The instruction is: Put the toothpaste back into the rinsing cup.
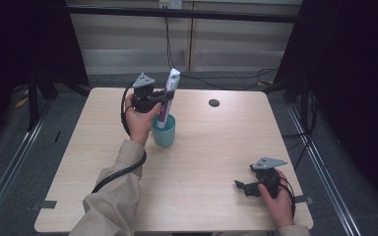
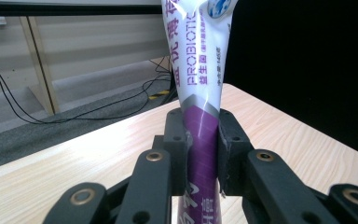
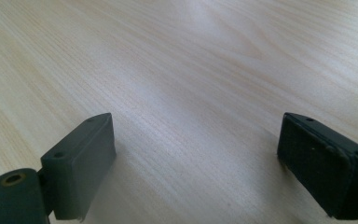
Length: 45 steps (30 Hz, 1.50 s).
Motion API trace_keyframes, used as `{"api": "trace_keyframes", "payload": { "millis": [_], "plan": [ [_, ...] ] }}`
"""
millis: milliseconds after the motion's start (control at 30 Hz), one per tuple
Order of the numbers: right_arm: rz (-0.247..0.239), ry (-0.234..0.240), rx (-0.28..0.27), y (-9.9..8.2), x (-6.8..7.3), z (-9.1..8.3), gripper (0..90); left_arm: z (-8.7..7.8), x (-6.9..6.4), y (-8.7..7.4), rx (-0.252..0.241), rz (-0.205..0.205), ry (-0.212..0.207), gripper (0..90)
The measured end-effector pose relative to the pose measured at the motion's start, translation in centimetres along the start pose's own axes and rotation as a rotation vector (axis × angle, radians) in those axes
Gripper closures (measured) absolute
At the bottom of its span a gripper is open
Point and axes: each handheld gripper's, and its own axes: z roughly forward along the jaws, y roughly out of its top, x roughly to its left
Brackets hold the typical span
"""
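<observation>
In teal cup (image 1: 163,132) — toothpaste tube (image 1: 167,97), left gripper (image 1: 162,98) clamping it.

One tube (image 1: 168,96), one cup (image 1: 164,132), one table (image 1: 211,147), two grippers: left (image 1: 163,96), right (image 1: 239,186). One table hole (image 1: 214,103).

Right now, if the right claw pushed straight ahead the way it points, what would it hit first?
Probably the bare table. The right claw is open, angled down at the wood, nothing between its jaws; how far off is unclear.

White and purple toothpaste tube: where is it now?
High view, left of centre: the white and purple toothpaste tube stands tilted in the teal plastic cup, clamped by the left gripper.
</observation>
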Motion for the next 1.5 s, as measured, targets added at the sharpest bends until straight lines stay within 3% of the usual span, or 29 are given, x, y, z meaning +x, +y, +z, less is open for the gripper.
{"api": "trace_keyframes", "payload": {
  "millis": [633,667,1067,1500],
  "plan": [
    [0.000,0.000,0.000,0.0,0.0,0.0,10.5,1.0,0.2,-2.7,0.034,-0.002,0.010,77.1],
    [-0.001,0.000,0.000,0.0,0.0,0.0,10.5,1.0,0.2,-3.0,0.032,-0.012,0.025,77.0],
    [0.000,0.000,0.000,0.0,0.0,0.0,10.5,0.9,0.4,-4.5,0.035,-0.034,0.028,76.8],
    [0.000,0.000,0.000,0.0,0.0,0.0,10.5,0.8,0.3,-5.4,0.057,-0.016,0.031,76.7]
  ]
}}
